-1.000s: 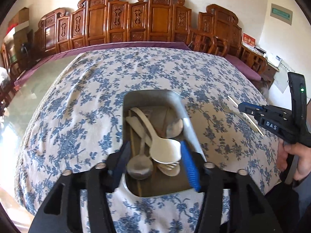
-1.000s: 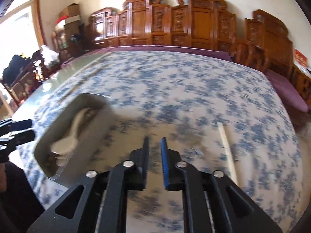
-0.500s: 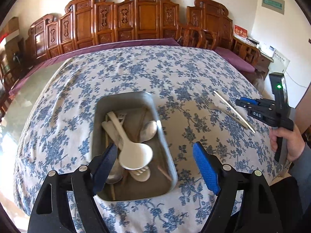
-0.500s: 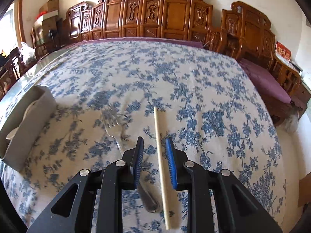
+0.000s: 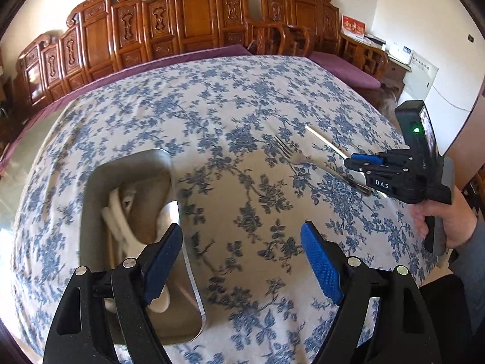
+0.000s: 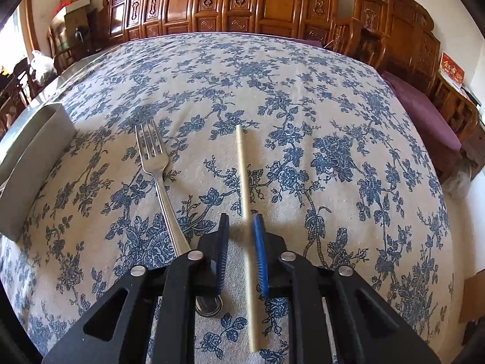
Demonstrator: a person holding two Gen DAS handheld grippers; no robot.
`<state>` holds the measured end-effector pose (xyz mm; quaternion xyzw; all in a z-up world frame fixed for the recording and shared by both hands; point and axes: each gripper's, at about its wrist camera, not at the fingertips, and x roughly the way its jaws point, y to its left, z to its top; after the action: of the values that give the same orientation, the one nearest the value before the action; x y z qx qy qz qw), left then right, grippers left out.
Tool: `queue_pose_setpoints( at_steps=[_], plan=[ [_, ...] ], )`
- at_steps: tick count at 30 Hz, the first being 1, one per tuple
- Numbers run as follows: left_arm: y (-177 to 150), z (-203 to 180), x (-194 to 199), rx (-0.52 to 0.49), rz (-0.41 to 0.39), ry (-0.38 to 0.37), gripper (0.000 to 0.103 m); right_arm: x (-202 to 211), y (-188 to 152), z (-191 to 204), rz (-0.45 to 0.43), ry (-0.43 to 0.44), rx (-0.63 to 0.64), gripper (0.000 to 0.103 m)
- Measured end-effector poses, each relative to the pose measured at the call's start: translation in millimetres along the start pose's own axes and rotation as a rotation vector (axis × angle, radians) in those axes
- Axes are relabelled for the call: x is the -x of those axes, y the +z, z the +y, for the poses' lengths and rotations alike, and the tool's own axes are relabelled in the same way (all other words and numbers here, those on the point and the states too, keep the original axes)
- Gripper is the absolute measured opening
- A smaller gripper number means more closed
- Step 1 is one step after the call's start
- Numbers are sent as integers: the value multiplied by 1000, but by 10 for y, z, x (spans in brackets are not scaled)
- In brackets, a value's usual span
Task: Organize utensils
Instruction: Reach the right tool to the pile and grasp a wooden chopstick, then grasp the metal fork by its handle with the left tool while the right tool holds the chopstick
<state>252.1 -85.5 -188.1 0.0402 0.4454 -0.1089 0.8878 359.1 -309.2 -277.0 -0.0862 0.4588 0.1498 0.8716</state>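
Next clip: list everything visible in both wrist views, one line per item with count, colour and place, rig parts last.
Metal tray: one, grey steel, left side of the table, holding white utensils.
White utensils: several, exact count unclear, inside the tray.
Fork: one, silver, lying on the cloth right of the tray.
Chopstick: one, pale beige, beside the fork, running between the right tongs' fingers.
Tablecloth: one, cream with blue flowers, covering the table.
Carved chairs: a row, brown wood, along the far wall.
Left tongs: black with blue pads, wide open, by the tray.
Right tongs: black with blue pads, narrowly open around the chopstick.
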Motion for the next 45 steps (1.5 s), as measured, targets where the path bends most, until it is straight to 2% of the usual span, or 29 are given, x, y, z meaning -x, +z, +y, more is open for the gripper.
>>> queue_pose_setpoints(
  at_steps=[1, 5, 14, 22, 24, 27, 29, 32, 34, 37, 39, 42, 45],
  plan=[
    [14, -6, -37, 3, 6, -4, 77, 5, -1, 0, 3, 0, 8, 6],
    [72, -86, -191, 4, 27, -14, 77, 17, -9, -78, 12, 23, -14, 6],
    [278, -344, -592, 6, 61, -43, 77, 87, -44, -472, -23, 4, -134, 6],
    [430, -663, -1029, 20, 104, -66, 75, 149, -26, -569, -65, 37, -180, 6],
    [483, -727, -1116, 45, 118, -90, 63, 151, -20, -581, -71, 50, -187, 6],
    [566, -795, -1229, 102, 133, -137, 57, 153, -13, -594, -76, 64, -196, 6],
    [596, -837, -1284, 115, 137, -135, 56, 158, -12, -611, -79, 67, -207, 6],
    [643, -903, -1391, 117, 151, -101, 55, 163, -12, -624, -83, 72, -219, 6],
    [674, -973, -1431, 88, 147, -50, 55, 157, -10, -622, -83, 81, -223, 6],
    [685, -1063, -1464, 35, 149, 18, 50, 142, -1, -598, -81, 94, -216, 6],
    [680, -1070, -1457, 4, 148, 46, 37, 138, 2, -586, -80, 92, -210, 6],
    [636, -977, -1395, 8, 141, 22, 17, 137, 4, -586, -80, 96, -218, 6],
    [576, -887, -1343, -2, 146, 16, 9, 137, 5, -573, -80, 97, -217, 6]
  ],
)
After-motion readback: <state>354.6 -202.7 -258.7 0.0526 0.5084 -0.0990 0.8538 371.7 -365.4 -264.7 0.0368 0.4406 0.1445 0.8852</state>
